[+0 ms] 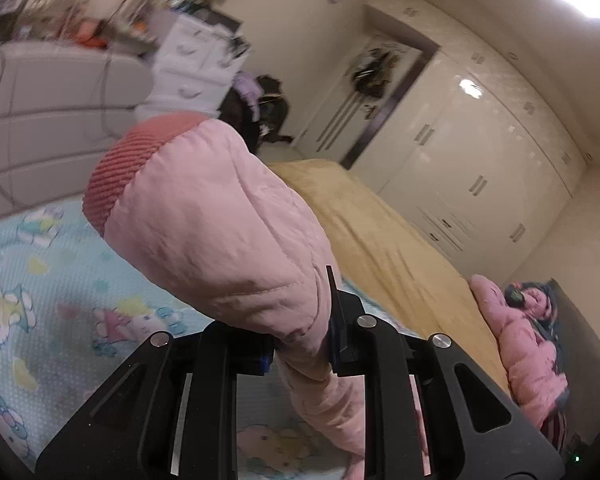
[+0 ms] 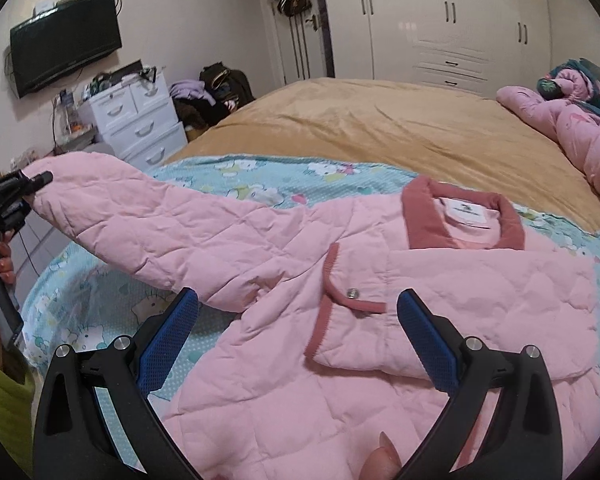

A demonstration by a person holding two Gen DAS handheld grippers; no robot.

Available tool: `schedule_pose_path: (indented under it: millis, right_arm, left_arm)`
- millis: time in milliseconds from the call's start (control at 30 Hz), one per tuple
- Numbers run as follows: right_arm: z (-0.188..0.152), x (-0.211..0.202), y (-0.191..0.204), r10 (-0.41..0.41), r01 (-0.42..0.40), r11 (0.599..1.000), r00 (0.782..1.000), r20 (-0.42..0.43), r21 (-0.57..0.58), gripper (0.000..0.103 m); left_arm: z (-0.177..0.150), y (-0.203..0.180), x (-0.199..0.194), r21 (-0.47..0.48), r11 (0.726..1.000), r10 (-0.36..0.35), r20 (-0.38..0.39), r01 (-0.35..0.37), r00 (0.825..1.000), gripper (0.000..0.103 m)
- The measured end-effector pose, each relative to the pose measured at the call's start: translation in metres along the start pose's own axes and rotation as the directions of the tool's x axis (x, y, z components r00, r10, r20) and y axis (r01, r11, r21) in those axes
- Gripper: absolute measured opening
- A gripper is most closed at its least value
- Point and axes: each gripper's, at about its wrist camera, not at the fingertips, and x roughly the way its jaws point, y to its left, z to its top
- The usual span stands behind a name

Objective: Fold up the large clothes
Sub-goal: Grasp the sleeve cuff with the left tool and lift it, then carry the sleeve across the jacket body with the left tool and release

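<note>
A pink quilted jacket (image 2: 380,320) with a dark pink collar (image 2: 424,220) lies on a light blue cartoon-print sheet (image 2: 260,184) on the bed. Its right sleeve is folded across the chest. My left gripper (image 1: 300,344) is shut on the jacket's left sleeve (image 1: 228,220) just behind the ribbed cuff (image 1: 124,168) and holds it raised. In the right wrist view the left gripper (image 2: 28,184) shows at the far left, holding the sleeve (image 2: 140,224) stretched out above the sheet. My right gripper (image 2: 300,320) is open and empty, hovering over the jacket's chest.
A tan blanket (image 2: 380,120) covers the far half of the bed. A rolled pink quilt (image 2: 560,128) lies at the right. A white drawer unit (image 2: 136,120), a wall TV (image 2: 64,40) and white wardrobes (image 2: 460,12) stand beyond the bed.
</note>
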Motion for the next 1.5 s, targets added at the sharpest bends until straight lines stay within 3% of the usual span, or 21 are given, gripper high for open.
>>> schedule_pose_path:
  millis: [300,767,1033,1500]
  right_arm:
    - [-0.007,-0.042,-0.039,-0.032,0.027,0.996,0.998,0.053,0.090,0.099]
    - [-0.028,-0.105,-0.091,-0.057,0.024,0.977,0.987,0.148,0.214,0.099]
    - [-0.040,-0.129,-0.116,-0.074,0.019,0.959,0.980,0.184,0.282,0.099]
    - [-0.066,-0.152,-0.180,-0.138,0.058,0.918,0.974,0.179,0.392,0.099]
  left_arm:
    - [-0.003,-0.076,-0.021,0.124,0.989,-0.080,-0.014,0.081,0.997,0.012]
    - [-0.029,-0.168,-0.038,0.275,0.940,-0.192,-0.060,0.201,0.980,0.012]
    - [-0.055,-0.220,-0.035,0.354,0.899,-0.237,-0.105,0.259,0.966,0.012]
    - [-0.128,-0.302,-0.015,0.448,0.807,-0.310,-0.234,0.385,0.921,0.011]
